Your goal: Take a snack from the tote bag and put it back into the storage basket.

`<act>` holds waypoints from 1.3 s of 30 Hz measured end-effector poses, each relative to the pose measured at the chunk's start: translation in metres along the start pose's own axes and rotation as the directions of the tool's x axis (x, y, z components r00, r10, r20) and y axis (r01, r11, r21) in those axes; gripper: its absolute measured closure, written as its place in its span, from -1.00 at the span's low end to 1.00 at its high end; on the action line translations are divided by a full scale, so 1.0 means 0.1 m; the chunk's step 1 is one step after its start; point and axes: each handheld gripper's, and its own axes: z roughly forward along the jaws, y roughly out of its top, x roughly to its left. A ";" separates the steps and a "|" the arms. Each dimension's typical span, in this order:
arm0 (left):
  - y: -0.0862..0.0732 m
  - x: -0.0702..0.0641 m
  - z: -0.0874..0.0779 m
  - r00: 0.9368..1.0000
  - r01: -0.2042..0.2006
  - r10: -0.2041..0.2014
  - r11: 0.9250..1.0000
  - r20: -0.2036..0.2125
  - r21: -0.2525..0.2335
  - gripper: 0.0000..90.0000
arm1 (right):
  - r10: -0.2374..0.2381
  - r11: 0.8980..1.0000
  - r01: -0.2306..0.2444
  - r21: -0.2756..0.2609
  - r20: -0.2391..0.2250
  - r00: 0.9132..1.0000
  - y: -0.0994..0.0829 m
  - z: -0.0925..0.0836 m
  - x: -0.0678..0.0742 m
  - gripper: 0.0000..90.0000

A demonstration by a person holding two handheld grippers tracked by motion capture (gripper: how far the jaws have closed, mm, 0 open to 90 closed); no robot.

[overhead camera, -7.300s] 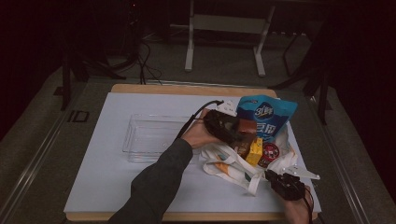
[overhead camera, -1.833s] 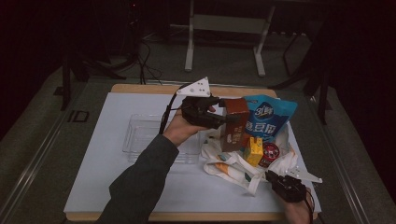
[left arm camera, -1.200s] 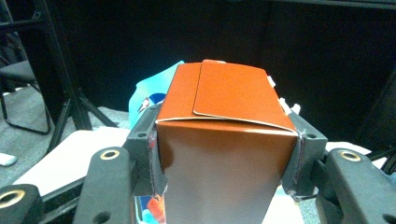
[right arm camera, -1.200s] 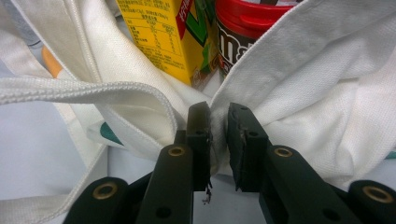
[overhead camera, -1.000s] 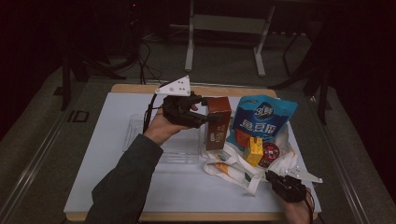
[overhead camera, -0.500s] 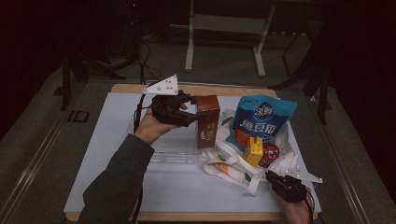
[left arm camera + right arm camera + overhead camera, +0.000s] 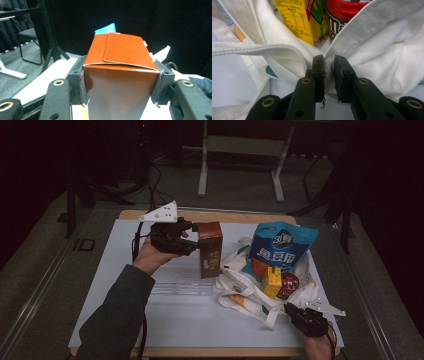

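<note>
Brown carton [image 7: 210,249] held upright above clear tray [image 7: 175,282].
Left gripper [image 7: 192,243] fingers clamped on carton sides; right gripper [image 7: 329,72] fingers pinched on white bag [image 7: 372,50] cloth.

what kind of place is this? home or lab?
Likely a lab or studio recording bay: a white-covered table alone on grey carpet, metal stand legs behind it, black surroundings, cabled claw in hand.
</note>
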 end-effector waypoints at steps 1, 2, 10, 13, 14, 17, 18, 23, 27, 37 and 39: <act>-0.01 0.01 -0.02 1.000 0.003 -0.003 1.000 -0.005 0.000 -0.04 | 0.000 1.000 0.000 0.000 0.000 1.000 0.00 0.00 0.00 0.75; -0.02 0.02 -0.03 1.000 0.004 -0.004 1.000 -0.011 0.002 -0.04 | 0.000 1.000 0.000 0.000 0.000 1.000 0.00 0.00 0.00 0.75; -0.11 0.07 -0.12 0.999 0.014 -0.013 1.000 -0.029 0.019 -0.04 | 0.003 1.000 -0.003 0.001 -0.001 1.000 0.00 0.00 0.00 0.75; -0.13 0.09 -0.16 0.999 0.017 -0.016 1.000 -0.035 0.022 -0.04 | 0.004 1.000 -0.004 0.001 -0.001 1.000 0.00 0.00 0.00 0.75; -0.14 0.10 -0.17 0.999 0.018 -0.017 1.000 -0.040 0.025 -0.04 | 0.004 1.000 -0.004 0.001 -0.001 1.000 0.00 0.00 0.00 0.75; -0.19 0.13 -0.22 0.998 0.027 -0.025 0.999 -0.056 0.029 -0.04 | 0.004 1.000 -0.004 0.001 -0.001 1.000 0.00 0.00 0.00 0.75; -0.21 0.13 -0.24 0.998 0.029 -0.027 0.999 -0.062 0.032 -0.04 | 0.004 1.000 -0.004 0.001 -0.001 1.000 0.00 0.00 0.00 0.75; -0.31 0.18 -0.33 0.994 0.048 -0.044 0.998 -0.100 0.047 -0.04 | 0.005 1.000 -0.005 0.000 -0.001 1.000 0.00 0.00 0.00 0.75; -0.38 0.21 -0.40 0.991 0.061 -0.054 0.996 -0.119 0.061 -0.04 | 0.006 1.000 -0.006 0.000 -0.001 1.000 0.00 0.00 0.00 0.75; -0.51 0.26 -0.50 0.988 0.076 -0.058 0.989 -0.142 0.124 -0.05 | 0.006 1.000 -0.006 -0.001 -0.002 1.000 0.00 0.00 0.00 0.75; -0.54 0.26 -0.51 0.988 0.080 -0.061 0.989 -0.144 0.128 -0.05 | 0.006 1.000 -0.006 -0.001 -0.003 1.000 0.00 0.00 0.00 0.75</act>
